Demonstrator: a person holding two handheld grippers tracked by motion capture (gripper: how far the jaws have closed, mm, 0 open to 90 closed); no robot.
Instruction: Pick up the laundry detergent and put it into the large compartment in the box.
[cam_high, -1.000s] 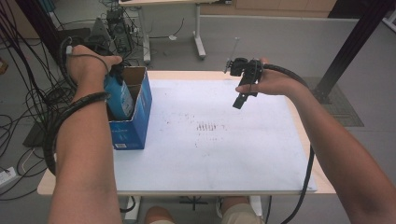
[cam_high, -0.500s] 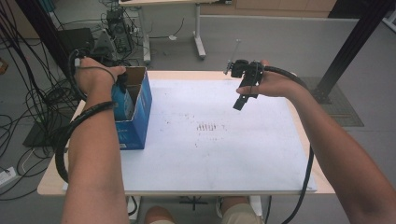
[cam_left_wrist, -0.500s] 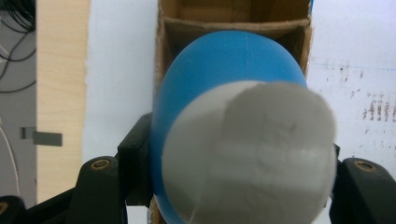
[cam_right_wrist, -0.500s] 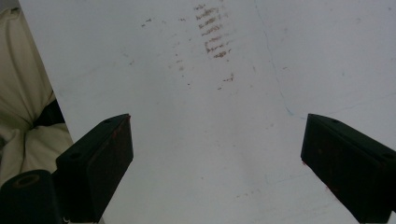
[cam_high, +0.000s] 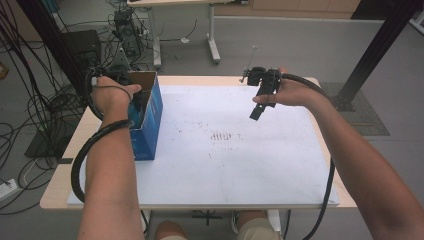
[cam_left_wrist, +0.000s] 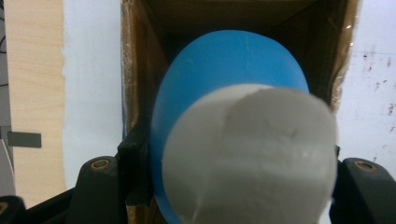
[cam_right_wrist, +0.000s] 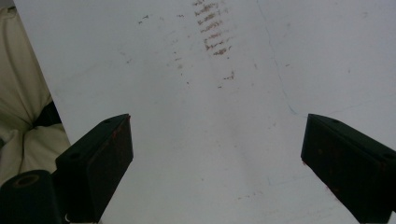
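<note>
- The left gripper (cam_left_wrist: 219, 186) has its jaws clamped on a blue bottle (cam_left_wrist: 224, 79) with a grey-white cap, held cap-end towards the camera
- The bottle hangs partway inside the open blue box (cam_high: 149, 112), which stands near the table's left edge; its lower end is down between the cardboard walls
- By my judgement the packing step is most of the way done: what is left is to lower the bottle to the bottom, let go and pull the hand out
- The right gripper (cam_high: 260, 97) hovers above the far middle of the table with jaws wide apart and nothing between them
- A white sheet (cam_high: 235, 160) with faint reddish-brown smudges covers the wooden table (cam_high: 55, 195)
- Grey floor all round, black cables (cam_high: 30, 105) at the left, another desk's legs behind
</note>
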